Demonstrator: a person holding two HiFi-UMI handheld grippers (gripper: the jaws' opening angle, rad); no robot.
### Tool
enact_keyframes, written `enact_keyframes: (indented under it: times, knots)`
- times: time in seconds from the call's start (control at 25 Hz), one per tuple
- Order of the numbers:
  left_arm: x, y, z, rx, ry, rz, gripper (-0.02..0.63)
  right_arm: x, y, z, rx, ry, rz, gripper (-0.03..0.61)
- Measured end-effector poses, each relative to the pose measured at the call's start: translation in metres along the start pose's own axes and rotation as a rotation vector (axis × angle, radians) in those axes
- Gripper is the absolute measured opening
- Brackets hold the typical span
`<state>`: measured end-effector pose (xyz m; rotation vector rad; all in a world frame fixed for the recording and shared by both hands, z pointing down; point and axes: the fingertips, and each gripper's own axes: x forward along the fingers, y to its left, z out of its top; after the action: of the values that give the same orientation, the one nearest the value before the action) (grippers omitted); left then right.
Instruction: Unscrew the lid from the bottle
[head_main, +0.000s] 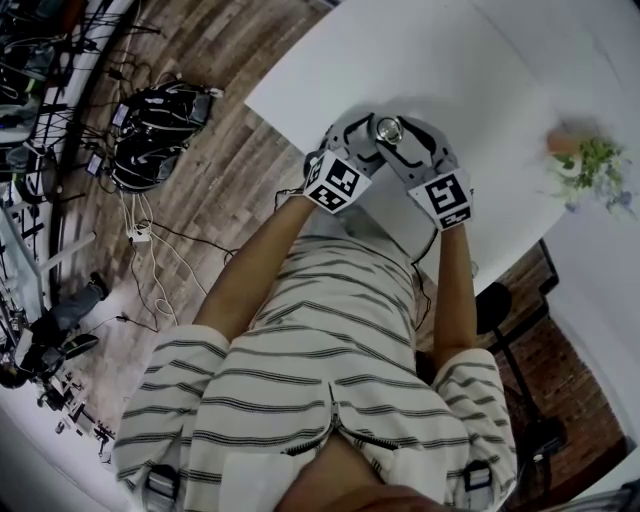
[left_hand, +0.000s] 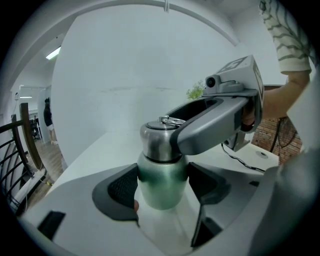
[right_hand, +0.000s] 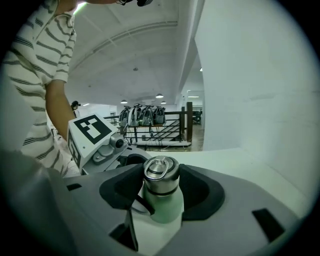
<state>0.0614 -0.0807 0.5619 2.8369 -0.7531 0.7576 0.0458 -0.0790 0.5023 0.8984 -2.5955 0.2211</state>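
A green bottle (left_hand: 161, 187) with a steel lid (left_hand: 155, 140) stands upright over the white table (head_main: 480, 80). My left gripper (left_hand: 162, 186) is shut on the bottle's green body, one pad pressed to each side. My right gripper (right_hand: 162, 186) is shut on the lid (right_hand: 161, 176), its dark pads against the steel on both sides; a ring lies flat on top of the lid. In the head view both grippers meet at the lid (head_main: 388, 128), the left gripper (head_main: 362, 140) from the left and the right gripper (head_main: 412, 142) from the right. The bottle's base is hidden.
A small potted plant (head_main: 590, 165) sits on the table to the right. A black cable (left_hand: 247, 162) lies on the table behind the right gripper. Left of the table, on the wooden floor, lie dark bags (head_main: 155, 140) and cables. A black stool (head_main: 492, 305) stands near the person's right elbow.
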Motion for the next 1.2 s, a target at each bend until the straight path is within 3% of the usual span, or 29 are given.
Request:
enact_keyframes:
  times: [0.44, 0.6, 0.96, 1.04, 1.12, 1.2]
  knots:
    - [0.002, -0.001, -0.001, 0.005, 0.006, -0.009, 0.316, -0.002, 0.004, -0.003, -0.19, 0.037, 0.423, 0.238]
    - [0.002, 0.0, -0.003, 0.01, 0.013, -0.014, 0.316, 0.0, 0.005, -0.003, -0.232, 0.081, 0.522, 0.238]
    - [0.003, 0.0, 0.0, 0.009, 0.014, -0.016, 0.316, -0.001, 0.004, -0.002, -0.254, 0.105, 0.558, 0.239]
    - [0.004, 0.0, 0.0, 0.01, 0.015, -0.015, 0.316, -0.002, 0.003, -0.002, -0.224, 0.1, 0.538, 0.244]
    - [0.003, -0.001, 0.001, 0.008, 0.015, -0.012, 0.316, -0.005, 0.004, 0.003, -0.189, 0.076, 0.497, 0.326]
    - [0.001, -0.002, 0.002, 0.006, 0.014, -0.01, 0.316, -0.009, 0.005, 0.009, -0.178, 0.035, 0.429, 0.33]
